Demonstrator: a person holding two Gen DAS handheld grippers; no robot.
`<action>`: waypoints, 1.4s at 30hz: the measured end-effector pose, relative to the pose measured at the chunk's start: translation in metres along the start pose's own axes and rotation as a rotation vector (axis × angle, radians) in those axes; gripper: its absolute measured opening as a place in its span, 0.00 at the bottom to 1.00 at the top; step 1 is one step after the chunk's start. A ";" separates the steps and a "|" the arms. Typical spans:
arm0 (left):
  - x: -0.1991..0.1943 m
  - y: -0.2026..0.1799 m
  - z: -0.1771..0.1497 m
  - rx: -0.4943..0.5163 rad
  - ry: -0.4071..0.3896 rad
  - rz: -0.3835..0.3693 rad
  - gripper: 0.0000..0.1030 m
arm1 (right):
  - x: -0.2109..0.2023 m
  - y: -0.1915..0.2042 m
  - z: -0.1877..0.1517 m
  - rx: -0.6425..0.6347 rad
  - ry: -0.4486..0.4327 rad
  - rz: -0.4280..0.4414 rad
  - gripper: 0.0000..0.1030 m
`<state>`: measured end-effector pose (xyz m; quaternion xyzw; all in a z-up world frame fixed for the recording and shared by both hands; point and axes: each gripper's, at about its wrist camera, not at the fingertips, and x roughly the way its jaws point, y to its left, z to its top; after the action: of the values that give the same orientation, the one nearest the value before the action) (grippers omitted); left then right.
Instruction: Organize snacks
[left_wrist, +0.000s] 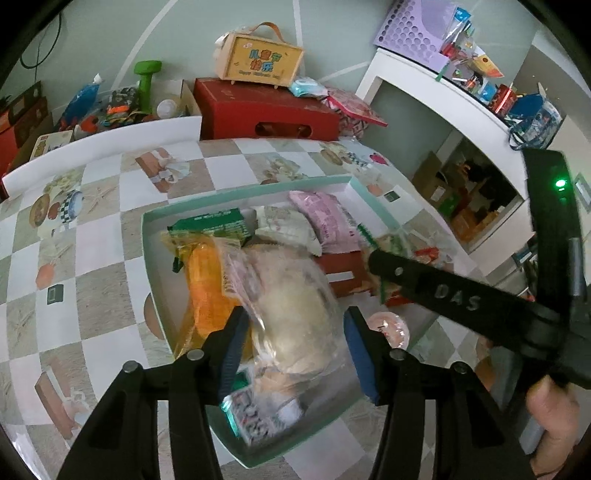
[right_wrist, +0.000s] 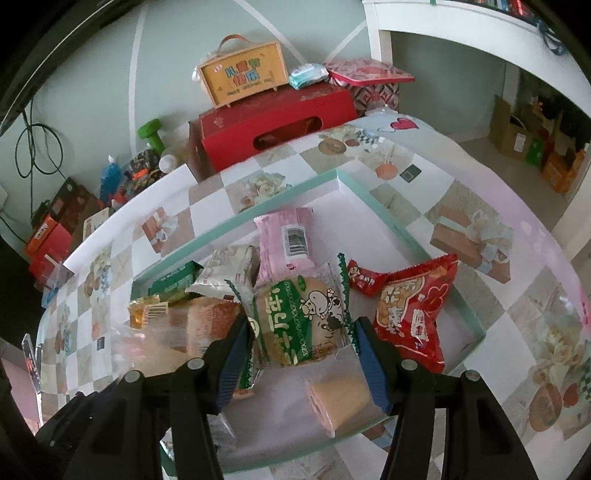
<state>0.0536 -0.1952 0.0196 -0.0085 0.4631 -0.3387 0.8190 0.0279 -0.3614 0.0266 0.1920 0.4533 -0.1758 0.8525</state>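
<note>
A white box with a teal rim sits on the checked tablecloth and holds several snack packets. My left gripper hangs over its near half. A clear bag of pale bread lies between the blue pads, which stand just off its sides. Beside the bag lie an orange packet and a pink packet. My right gripper is shut on a green-and-white packet with a cow picture, above the box rim. Red packets lie to its right, a wrapped cake slice below.
A red carton with a yellow wooden case on it stands behind the table. A green dumbbell and clutter lie at the back left. A white shelf with a purple basket stands at right. A pink jelly cup sits outside the box.
</note>
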 end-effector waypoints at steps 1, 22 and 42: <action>-0.001 -0.001 0.000 0.002 -0.004 0.003 0.65 | 0.000 0.000 0.000 0.001 0.003 -0.001 0.59; -0.032 0.056 0.006 -0.228 -0.054 0.182 0.76 | 0.006 0.007 -0.001 -0.034 0.026 -0.039 0.76; -0.031 0.094 -0.005 -0.278 -0.041 0.510 1.00 | 0.001 0.015 0.001 -0.067 -0.013 -0.044 1.00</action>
<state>0.0903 -0.1040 0.0097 -0.0109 0.4754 -0.0549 0.8780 0.0363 -0.3490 0.0284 0.1523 0.4576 -0.1805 0.8572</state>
